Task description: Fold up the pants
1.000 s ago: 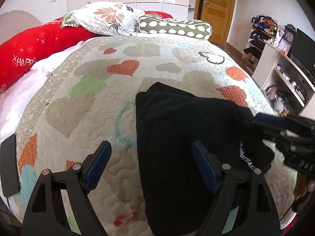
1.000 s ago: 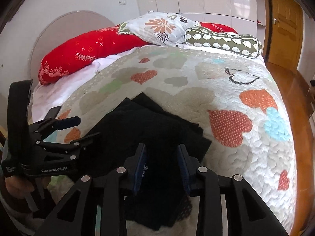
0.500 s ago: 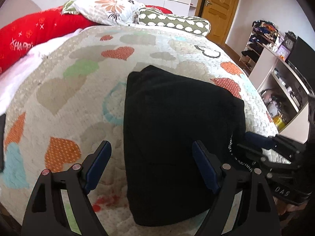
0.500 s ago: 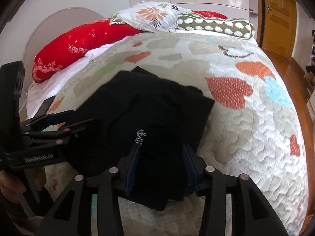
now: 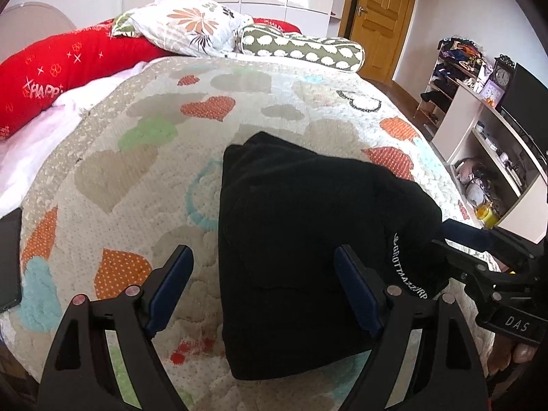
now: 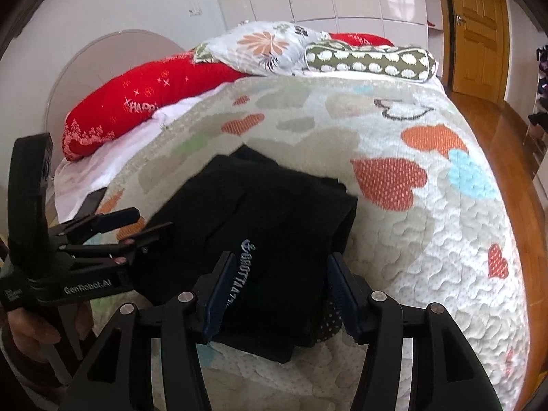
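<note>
The right tool point(image 6: 279, 291) has just been opening its jaws and now stands half wide with the black pants point(image 5: 301, 239) between them but loose, so I judge the last fold is released. The left tool point(image 5: 263, 287) hangs wide open, holding nothing. The pants lie as a compact bundle near the foot edge of the bed point(image 5: 144, 171), long axis toward the pillows.

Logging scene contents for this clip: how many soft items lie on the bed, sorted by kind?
Pillows and bolsters: 3 (long red bolster, white floral pillow, olive bolster with white spots)
Folded black pants: 1
Quilted bedspread with hearts: 1
Total: 5
</note>
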### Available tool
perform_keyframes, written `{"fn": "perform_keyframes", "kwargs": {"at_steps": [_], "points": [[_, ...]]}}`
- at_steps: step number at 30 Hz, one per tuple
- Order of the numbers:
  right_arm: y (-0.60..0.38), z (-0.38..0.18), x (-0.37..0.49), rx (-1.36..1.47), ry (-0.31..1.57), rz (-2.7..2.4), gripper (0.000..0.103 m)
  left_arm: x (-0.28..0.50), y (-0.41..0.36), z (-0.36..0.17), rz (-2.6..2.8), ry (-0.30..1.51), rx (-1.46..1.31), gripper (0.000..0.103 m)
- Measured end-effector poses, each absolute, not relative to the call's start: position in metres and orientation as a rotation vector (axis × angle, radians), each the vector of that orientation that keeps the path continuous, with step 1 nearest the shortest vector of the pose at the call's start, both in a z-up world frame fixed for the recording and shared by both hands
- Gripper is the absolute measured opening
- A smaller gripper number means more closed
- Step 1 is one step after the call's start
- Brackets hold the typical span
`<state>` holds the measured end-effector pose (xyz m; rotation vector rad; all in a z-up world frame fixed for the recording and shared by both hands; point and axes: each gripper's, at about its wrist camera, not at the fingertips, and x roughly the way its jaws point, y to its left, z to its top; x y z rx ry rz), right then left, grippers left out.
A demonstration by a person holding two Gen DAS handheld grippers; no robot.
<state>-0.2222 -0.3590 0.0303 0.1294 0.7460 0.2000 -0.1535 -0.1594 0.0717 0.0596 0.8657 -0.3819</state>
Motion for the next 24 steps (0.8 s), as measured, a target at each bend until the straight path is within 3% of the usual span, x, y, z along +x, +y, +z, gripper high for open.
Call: {"fn": "perform_keyframes", "kwargs": {"at_steps": [24], "points": [[-0.348,-0.001,-0.212,0.117,0.825,0.195,0.061,-0.159,-0.168,0.06,-0.347,0.85,0.094,0.085]]}}
